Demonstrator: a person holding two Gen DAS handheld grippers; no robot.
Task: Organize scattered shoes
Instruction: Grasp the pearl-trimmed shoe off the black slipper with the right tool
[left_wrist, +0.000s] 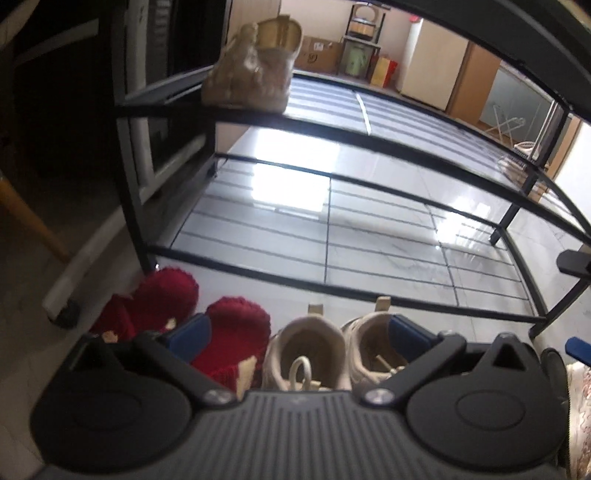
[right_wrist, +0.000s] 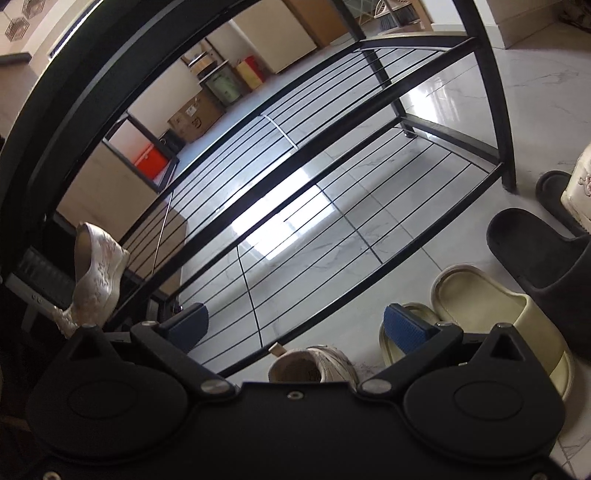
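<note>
A black metal shoe rack (left_wrist: 332, 177) stands in front of me, and a beige embroidered shoe (left_wrist: 247, 70) sits at the left end of an upper shelf. On the floor before the rack lie two red knitted slippers (left_wrist: 236, 332) and a pair of beige sneakers (left_wrist: 314, 347). My left gripper (left_wrist: 299, 334) hangs open just above the slippers and sneakers and holds nothing. In the right wrist view my right gripper (right_wrist: 295, 325) is open and empty above one beige sneaker (right_wrist: 310, 365). The embroidered shoe (right_wrist: 96, 273) shows at the left, on the rack (right_wrist: 295, 147).
Cream slides (right_wrist: 480, 310), black slides (right_wrist: 535, 251) and a white embroidered shoe (right_wrist: 580, 184) lie on the glossy tile floor to the right of the rack. A patterned shoe (left_wrist: 580, 406) shows at the right edge. Boxes and cabinets (left_wrist: 321, 51) stand beyond the rack.
</note>
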